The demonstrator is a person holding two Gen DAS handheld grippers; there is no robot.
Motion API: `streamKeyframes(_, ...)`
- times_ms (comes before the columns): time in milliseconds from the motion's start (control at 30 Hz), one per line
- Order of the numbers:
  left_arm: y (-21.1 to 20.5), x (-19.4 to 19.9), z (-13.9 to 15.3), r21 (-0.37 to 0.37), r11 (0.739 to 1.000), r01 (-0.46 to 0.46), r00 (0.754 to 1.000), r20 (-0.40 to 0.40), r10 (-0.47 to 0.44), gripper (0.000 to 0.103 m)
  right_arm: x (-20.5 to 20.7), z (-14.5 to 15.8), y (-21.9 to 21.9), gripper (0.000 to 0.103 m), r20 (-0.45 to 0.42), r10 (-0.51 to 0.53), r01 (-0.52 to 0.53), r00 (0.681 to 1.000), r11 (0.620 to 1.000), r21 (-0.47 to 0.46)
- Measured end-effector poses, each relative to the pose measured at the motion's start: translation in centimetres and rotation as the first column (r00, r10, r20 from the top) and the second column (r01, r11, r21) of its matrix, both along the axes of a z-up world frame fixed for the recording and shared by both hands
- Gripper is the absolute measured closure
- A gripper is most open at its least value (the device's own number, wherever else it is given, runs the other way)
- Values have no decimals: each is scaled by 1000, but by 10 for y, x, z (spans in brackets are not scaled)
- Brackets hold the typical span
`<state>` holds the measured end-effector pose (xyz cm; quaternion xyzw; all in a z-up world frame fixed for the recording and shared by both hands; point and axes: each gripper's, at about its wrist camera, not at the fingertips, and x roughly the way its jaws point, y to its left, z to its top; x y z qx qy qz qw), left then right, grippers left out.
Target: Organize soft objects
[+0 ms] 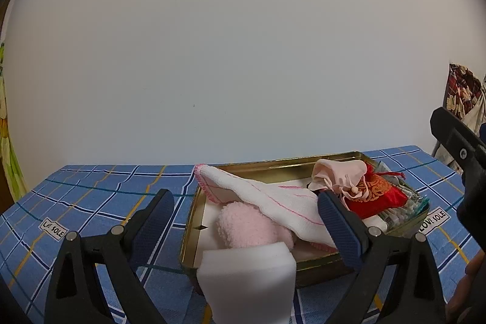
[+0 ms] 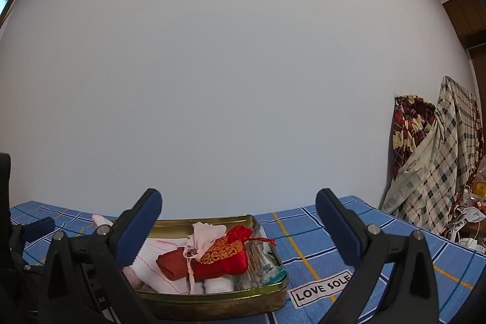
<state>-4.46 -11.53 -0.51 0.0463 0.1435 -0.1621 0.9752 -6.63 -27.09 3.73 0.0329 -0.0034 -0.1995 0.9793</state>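
Note:
A gold tin tray (image 1: 194, 211) (image 2: 212, 304) lies on the blue checked tablecloth. It holds a fluffy pink towel (image 1: 246, 228), a white cloth with pink edging (image 1: 273, 199) (image 2: 158, 266), a pale pink drawstring pouch (image 1: 340, 173) (image 2: 208, 234), a red embroidered pouch (image 1: 379, 195) (image 2: 226, 258) and a clear pack of cotton swabs (image 1: 401, 213) (image 2: 261, 263). A white foam block (image 1: 249, 278) sits across the tray's near rim, low between the spread fingers of my left gripper (image 1: 249, 220), which is open and not touching it. My right gripper (image 2: 240, 226) hangs open above the tray's right end, holding nothing.
The tablecloth (image 1: 91, 196) (image 2: 319, 236) carries "LOVE SOLE" labels (image 2: 322, 289). A plain white wall rises right behind the table. Patterned fabrics (image 2: 431, 166) are draped at the far right beyond the table edge. The right gripper's body (image 1: 461, 154) shows at the left wrist view's right edge.

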Motion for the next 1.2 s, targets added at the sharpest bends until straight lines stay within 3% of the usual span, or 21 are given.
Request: streamKeyframes(1200, -1, 1, -1, 7, 1000, -2, 1000, -2, 2, 5, -2, 1, -1, 0, 7, -5, 5, 1000, 1000, -7)
